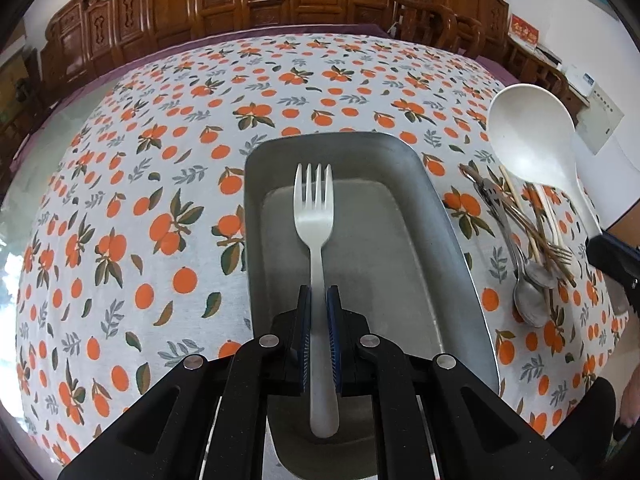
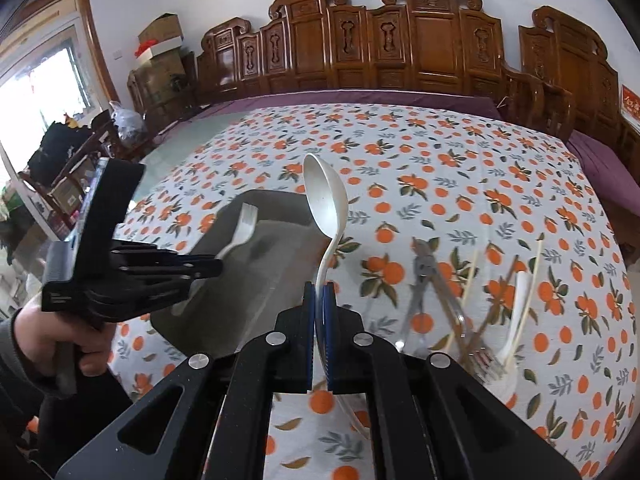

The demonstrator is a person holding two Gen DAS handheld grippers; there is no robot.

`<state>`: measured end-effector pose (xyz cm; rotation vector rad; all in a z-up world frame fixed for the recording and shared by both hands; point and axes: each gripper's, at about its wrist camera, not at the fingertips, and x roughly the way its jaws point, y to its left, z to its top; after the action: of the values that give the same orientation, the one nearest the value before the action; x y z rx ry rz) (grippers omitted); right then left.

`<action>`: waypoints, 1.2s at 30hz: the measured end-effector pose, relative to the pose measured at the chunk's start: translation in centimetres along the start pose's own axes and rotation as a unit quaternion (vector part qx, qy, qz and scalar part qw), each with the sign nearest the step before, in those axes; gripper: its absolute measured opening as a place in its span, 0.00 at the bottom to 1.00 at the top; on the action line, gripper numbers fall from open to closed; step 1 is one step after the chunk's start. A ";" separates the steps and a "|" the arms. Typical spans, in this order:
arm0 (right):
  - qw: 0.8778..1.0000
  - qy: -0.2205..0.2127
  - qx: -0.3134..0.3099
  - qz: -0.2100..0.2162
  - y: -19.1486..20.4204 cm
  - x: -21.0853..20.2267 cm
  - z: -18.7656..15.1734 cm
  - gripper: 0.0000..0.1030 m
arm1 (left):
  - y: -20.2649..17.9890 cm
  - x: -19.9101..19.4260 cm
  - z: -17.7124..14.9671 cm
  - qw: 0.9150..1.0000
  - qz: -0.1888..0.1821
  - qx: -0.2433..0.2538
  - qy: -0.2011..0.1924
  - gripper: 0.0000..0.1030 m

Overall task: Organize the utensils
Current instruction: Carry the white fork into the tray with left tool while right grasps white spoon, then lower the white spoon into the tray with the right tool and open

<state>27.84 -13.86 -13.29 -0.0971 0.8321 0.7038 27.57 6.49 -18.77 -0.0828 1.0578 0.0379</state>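
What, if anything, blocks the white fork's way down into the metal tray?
Nothing visible does. The left hand-held gripper holds the white plastic fork directly over the grey rectangular metal tray, whose floor is bare beneath it. The white plastic ladle in the right hand-held gripper is off to the side.

Flat-woven tablecloth (image 1: 160, 184): white ground printed with orange fruits, dark green and brown leaves, grey-blue sprigs. Rectangular metal tray (image 1: 432, 216): dull grey, unpatterned. Slim plastic fork (image 1: 314, 216): plain white. Large plastic ladle (image 2: 326, 196): off-white, faintly speckled. Left gripper (image 1: 319, 294) and right gripper (image 2: 319, 290): black bodies, blue ribbed pads, silver round bolt heads. Loose utensil pile (image 1: 528, 248): silver spoons, pale tan chopsticks, a golden-brown fork. Carved wooden chairs (image 2: 400, 52): reddish brown. Undercloth (image 2: 600, 160) at the table edge: purple.
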 end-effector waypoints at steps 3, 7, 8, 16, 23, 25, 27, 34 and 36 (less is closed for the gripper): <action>1.000 0.002 0.001 0.006 0.8 0.5 0.1 0.05 | 0.3 -0.5 -0.1 1.000 -0.003 -0.004 -0.007 0.07; 1.000 0.005 0.001 0.015 2.1 1.3 0.4 0.05 | 0.8 -1.9 -0.4 1.000 -0.006 -0.005 -0.020 0.07; 1.000 0.005 0.001 0.018 2.4 1.5 0.5 0.05 | 0.8 -2.1 -0.4 1.000 -0.007 -0.005 -0.022 0.07; 0.999 0.018 0.009 0.041 5.6 4.5 1.1 0.05 | 2.5 -5.1 -1.0 0.999 -0.010 -0.010 -0.050 0.07; 0.998 0.042 0.031 0.047 6.7 8.1 1.4 0.05 | 4.0 -6.8 -1.6 0.998 -0.002 -0.012 -0.063 0.07; 0.997 0.050 0.039 0.048 7.0 9.1 1.4 0.05 | 4.6 -7.2 -1.7 0.998 -0.002 -0.015 -0.065 0.07; 0.996 0.056 0.042 0.049 7.2 10.0 1.3 0.05 | 5.1 -7.6 -1.8 0.998 0.000 -0.017 -0.066 0.07; 0.996 0.067 0.039 0.053 8.1 11.6 0.8 0.09 | 5.6 -8.6 -1.9 0.997 0.002 -0.015 -0.071 0.07; 0.996 0.066 0.038 0.057 8.0 11.4 0.7 0.10 | 5.4 -8.6 -1.9 0.997 0.001 -0.013 -0.072 0.07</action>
<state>28.68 -1.35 -19.41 -0.0284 0.9951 0.7786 21.28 11.74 -12.44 -0.1005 0.9145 0.0578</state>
